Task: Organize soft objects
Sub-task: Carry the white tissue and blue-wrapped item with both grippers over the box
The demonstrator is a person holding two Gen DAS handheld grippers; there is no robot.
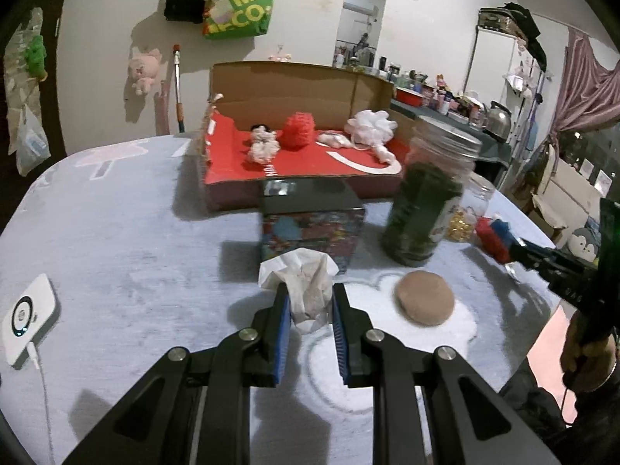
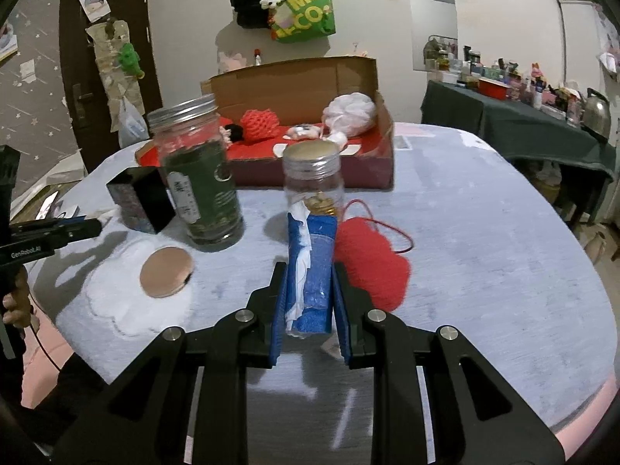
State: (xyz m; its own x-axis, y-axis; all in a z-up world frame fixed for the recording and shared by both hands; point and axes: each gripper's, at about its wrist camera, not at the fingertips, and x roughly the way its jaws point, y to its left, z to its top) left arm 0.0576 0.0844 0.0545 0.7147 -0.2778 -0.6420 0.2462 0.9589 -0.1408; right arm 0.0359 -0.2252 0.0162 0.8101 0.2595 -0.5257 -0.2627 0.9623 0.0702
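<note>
"MEC" on green bag [image 2: 306,9]; "GenRobot.AI" on left gripper [image 2: 83,228].

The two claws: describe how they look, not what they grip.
Both the left claw and the right claw share one build: black linkage arms with round silver pivot pins and blue ribbed pads inside the fingers. The right wrist view shows white GenRobot.AI lettering on the left unit's body, a thin black cable and a dark sleeve.

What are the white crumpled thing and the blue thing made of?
The white crumpled thing looks like thin tissue paper: matte, creased, folded softly. The blue thing looks like spongy foam or glittery fabric: grainy, slightly sparkly surface, with a white strip.
</note>
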